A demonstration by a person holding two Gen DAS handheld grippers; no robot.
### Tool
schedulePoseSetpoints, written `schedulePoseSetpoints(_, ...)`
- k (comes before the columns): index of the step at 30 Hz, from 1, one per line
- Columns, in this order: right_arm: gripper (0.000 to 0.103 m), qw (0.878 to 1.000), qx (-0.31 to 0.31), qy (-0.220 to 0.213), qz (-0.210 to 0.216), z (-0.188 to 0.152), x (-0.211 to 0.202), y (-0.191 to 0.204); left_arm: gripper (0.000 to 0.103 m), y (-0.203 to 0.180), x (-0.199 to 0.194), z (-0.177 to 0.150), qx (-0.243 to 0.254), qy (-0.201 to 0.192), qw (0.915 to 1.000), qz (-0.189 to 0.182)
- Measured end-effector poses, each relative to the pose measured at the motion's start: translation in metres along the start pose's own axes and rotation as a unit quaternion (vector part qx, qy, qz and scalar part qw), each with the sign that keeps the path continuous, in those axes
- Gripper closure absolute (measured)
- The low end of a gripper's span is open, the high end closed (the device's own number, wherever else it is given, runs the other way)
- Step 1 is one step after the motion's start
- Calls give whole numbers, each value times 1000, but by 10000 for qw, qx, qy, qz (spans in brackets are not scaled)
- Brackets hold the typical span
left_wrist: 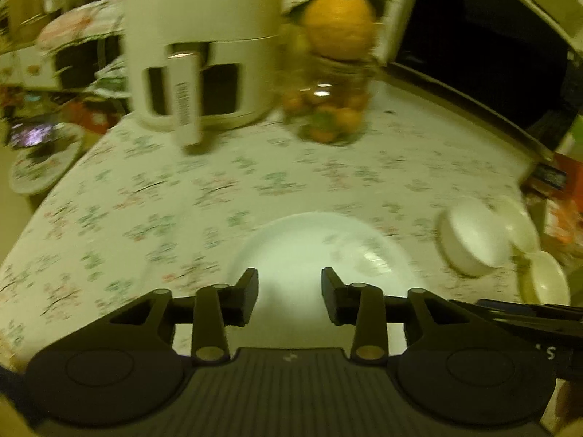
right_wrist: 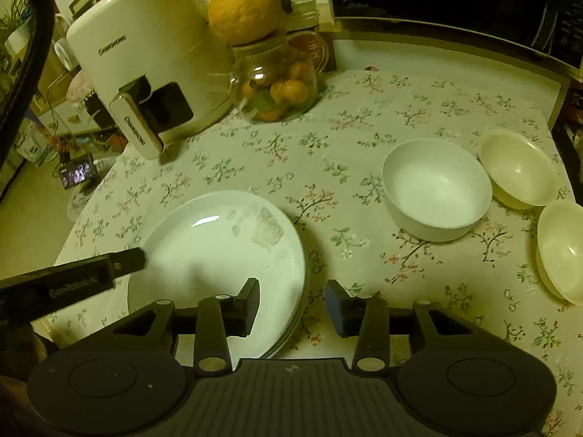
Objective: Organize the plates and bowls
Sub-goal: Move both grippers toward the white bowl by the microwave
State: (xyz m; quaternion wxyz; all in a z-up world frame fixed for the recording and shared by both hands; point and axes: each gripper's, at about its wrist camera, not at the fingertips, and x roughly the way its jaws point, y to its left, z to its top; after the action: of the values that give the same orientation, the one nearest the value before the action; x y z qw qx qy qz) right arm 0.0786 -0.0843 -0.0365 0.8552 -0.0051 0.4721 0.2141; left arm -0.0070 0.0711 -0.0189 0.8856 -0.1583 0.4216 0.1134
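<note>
While flat on the tablecloth, plate stack, bowls upright; both tongs agape, empty.

Each tool is matte black, with ribbed housing, round side discs and silver pivot pins.

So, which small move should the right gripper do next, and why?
Probably reach right toward the white bowl. The plates already lie stacked, three bowls sit apart, and the right gripper is open and empty, as is the left gripper.
</note>
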Motion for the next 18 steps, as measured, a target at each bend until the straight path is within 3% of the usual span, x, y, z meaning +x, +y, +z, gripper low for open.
schedulePoseSetpoints(6, 58, 9976, 637, -243, -140, 15, -15, -44, 51, -35, 11, 24, 503, -130, 9978, -418)
schedulePoseSetpoints(13, 48, 9882, 1386, -502, -419, 28, -27, -95, 29, -80, 34, 36, 1036, -60, 9930, -571)
schedulePoseSetpoints(18, 43, 9818, 1778, -418, -532, 29, -23, -115, 23, -112, 56, 36, 1477, 123, 9866, -683)
